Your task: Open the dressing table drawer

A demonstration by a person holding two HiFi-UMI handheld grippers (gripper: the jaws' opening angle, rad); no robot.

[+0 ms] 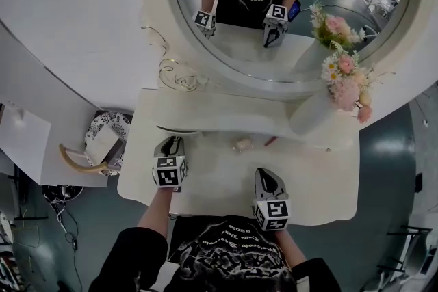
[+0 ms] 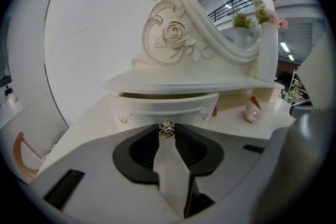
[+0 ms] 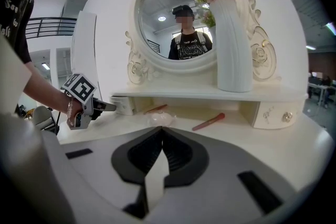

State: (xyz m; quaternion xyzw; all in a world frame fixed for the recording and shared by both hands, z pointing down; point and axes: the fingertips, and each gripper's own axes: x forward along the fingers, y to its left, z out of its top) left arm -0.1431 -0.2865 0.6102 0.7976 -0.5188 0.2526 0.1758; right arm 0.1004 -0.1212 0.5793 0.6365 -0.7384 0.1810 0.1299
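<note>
The white dressing table [image 1: 321,202] carries a raised shelf [image 2: 178,83] under a round mirror. The left drawer [image 2: 142,110] below that shelf stands pulled out a little, with a gap showing along its top edge. Its small metal rose knob [image 2: 166,130] sits between the pads of my left gripper [image 2: 166,131], which is shut on it. In the head view the left gripper [image 1: 172,144] points at the drawer [image 1: 179,133]. My right gripper [image 1: 267,181] hovers over the tabletop nearer the front edge; in the right gripper view, the right gripper [image 3: 160,131] is shut with nothing in it.
A second drawer [image 3: 273,113] at the shelf's right end is closed. A white vase with pink flowers [image 1: 311,113] stands on the shelf. A pale shell-like lump [image 1: 242,143] and a red stick [image 1: 271,141] lie on the tabletop. A patterned basket [image 1: 102,143] stands on the floor at left.
</note>
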